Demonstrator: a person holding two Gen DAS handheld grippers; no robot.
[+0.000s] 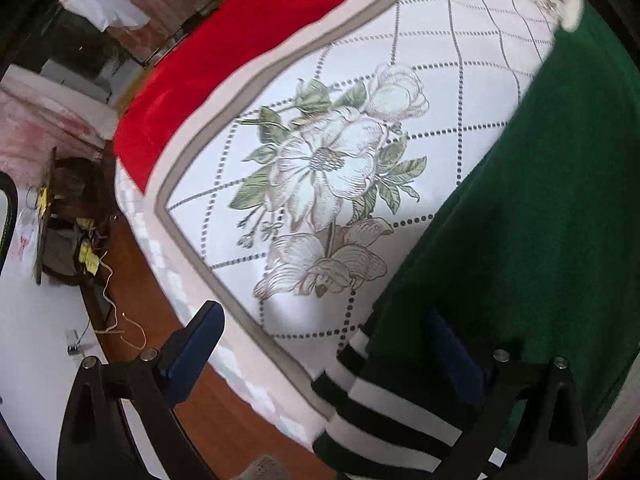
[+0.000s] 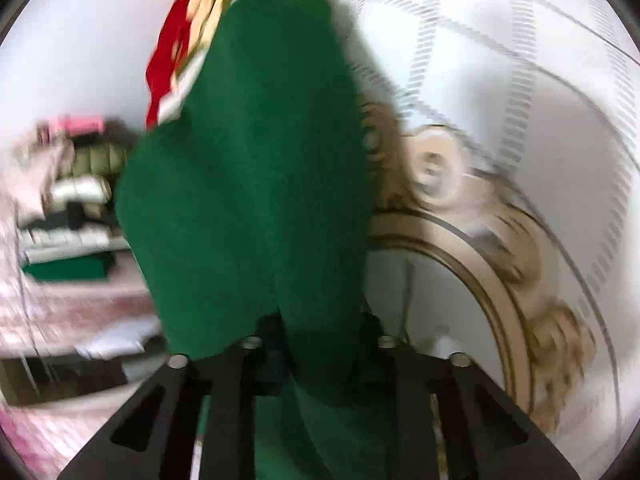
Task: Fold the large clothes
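Right gripper [image 2: 316,364] clamped on green sweater [image 2: 248,184], which hangs lifted over the floral bedspread [image 1: 400,80]. Left gripper [image 1: 320,344] wide, nothing held; striped cuff [image 1: 384,412] just beside its right finger. Best next: left grabs near the cuff, keep tension even, lay flat before folding. Right view blurred; sweater's far end cut off.

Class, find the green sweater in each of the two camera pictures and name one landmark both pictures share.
Left wrist view: the green sweater fills the right side, its striped cuff at the bottom.
Right wrist view: the green sweater hangs down the centre, pinched in the right hand-held gripper.
Shared landmark: the white bedspread with its dotted diamond grid.
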